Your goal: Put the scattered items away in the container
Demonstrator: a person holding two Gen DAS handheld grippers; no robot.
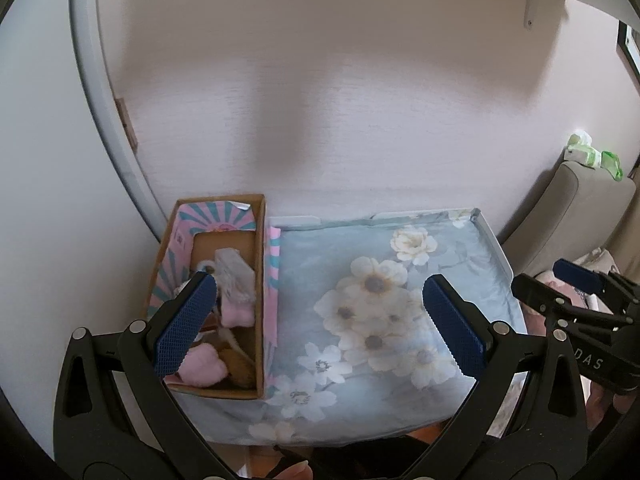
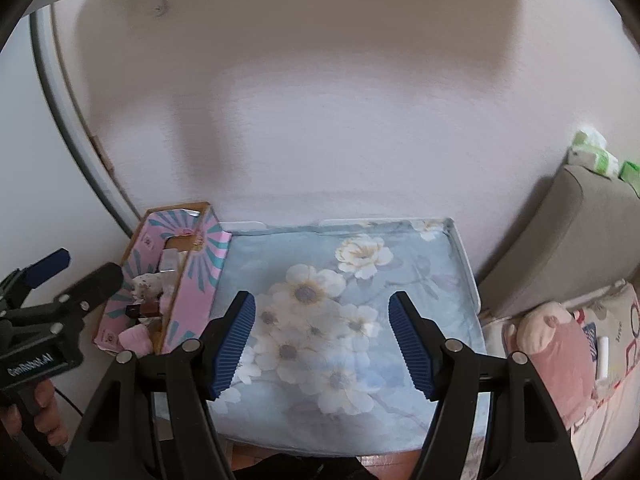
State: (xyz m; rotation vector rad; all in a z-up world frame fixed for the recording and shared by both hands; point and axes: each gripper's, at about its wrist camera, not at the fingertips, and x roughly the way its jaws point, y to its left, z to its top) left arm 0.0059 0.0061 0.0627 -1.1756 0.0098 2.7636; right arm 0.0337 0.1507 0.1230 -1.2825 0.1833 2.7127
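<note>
The container (image 1: 262, 280) is a cardboard box with pink and teal stripes, and it sits on the small table, right under the left finger of the left gripper (image 1: 320, 320). Inside it lie soft pink items (image 1: 236, 314), a white furry one (image 1: 236, 276) and something brown (too dark to name). The flowery blue cloth (image 1: 400, 300) that covers the table is spread out below both grippers, and nothing lies loose on it in either view. So the tidying looks done, or very close to done.

The left gripper has its jaws wide apart and nothing between them. The right gripper (image 2: 322, 344) is the same: jaws apart, nothing in them, with the box off to its left. A pink plush pig (image 2: 556, 348) rests on the sofa far to its right, off the table. It may not belong to this job.
</note>
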